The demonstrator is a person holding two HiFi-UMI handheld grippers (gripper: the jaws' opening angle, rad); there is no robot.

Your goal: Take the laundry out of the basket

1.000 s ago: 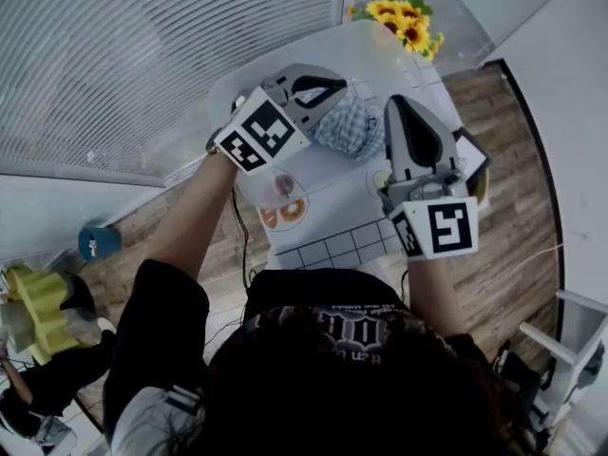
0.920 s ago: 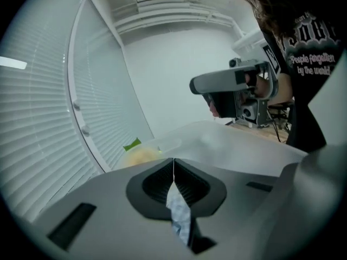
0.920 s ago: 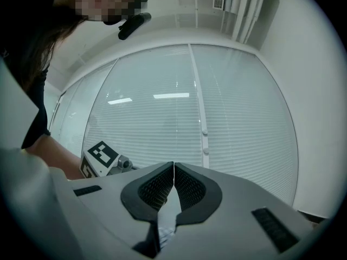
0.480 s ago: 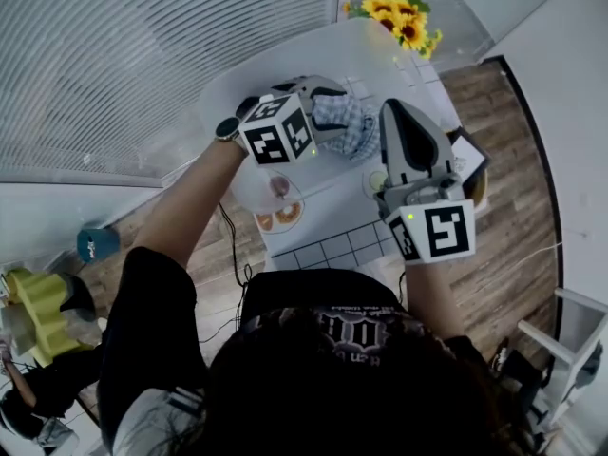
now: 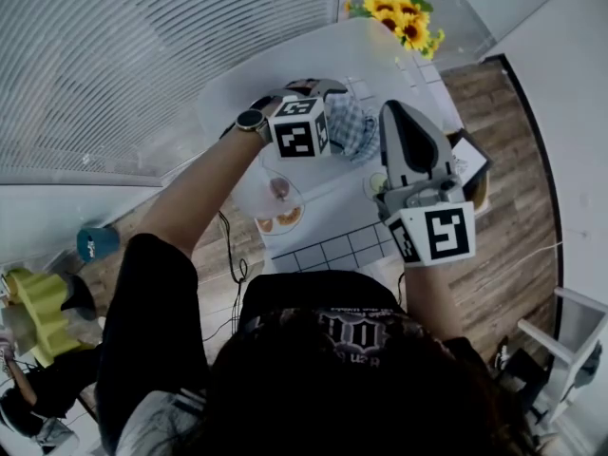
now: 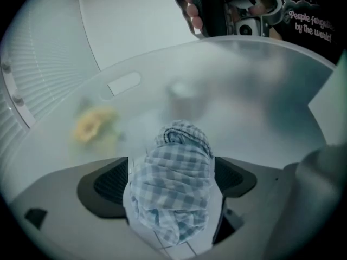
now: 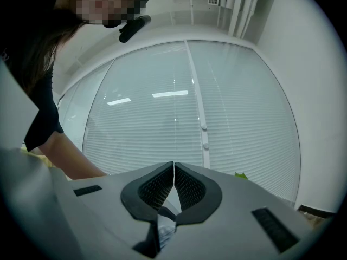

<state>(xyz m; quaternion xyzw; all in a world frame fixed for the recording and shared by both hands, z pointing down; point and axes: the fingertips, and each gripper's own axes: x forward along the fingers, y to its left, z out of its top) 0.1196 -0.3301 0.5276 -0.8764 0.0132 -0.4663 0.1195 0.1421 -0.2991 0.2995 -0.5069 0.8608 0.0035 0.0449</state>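
A blue checked cloth (image 6: 173, 188) rests on the white table (image 5: 332, 218) between the left gripper's (image 6: 172, 182) opening fingers (image 6: 108, 186); sunflowers (image 5: 401, 19) stand beyond them.

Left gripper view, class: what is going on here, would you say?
A person holds a gripper in each hand. The left gripper has its jaws opening, with a checked cloth between them, in front of the frosted basket wall. The right gripper is shut with nothing between its jaws, pointing at the blinds.
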